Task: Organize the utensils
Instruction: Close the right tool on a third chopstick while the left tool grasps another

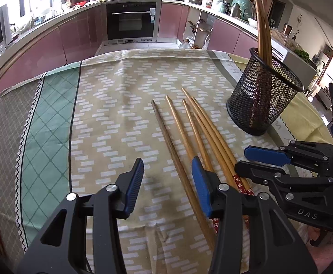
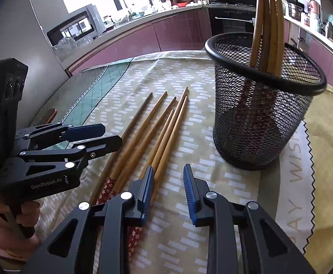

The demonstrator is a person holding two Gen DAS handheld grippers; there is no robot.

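Several wooden chopsticks (image 1: 189, 132) lie side by side on the patterned tablecloth (image 1: 111, 105), their red-patterned ends toward me; they also show in the right wrist view (image 2: 157, 127). A black mesh holder (image 1: 262, 93) stands at the right with several chopsticks (image 1: 263, 29) upright in it; it also shows in the right wrist view (image 2: 264, 100). My left gripper (image 1: 167, 178) is open and empty, low over the near ends of the loose chopsticks. My right gripper (image 2: 167, 182) is open and empty, just right of the chopsticks and in front of the holder.
The table's far edge (image 1: 143, 51) faces pink kitchen cabinets and an oven (image 1: 131, 20). A microwave (image 2: 75, 26) sits on the counter at the left. A yellow cloth (image 2: 326, 159) lies to the right of the holder.
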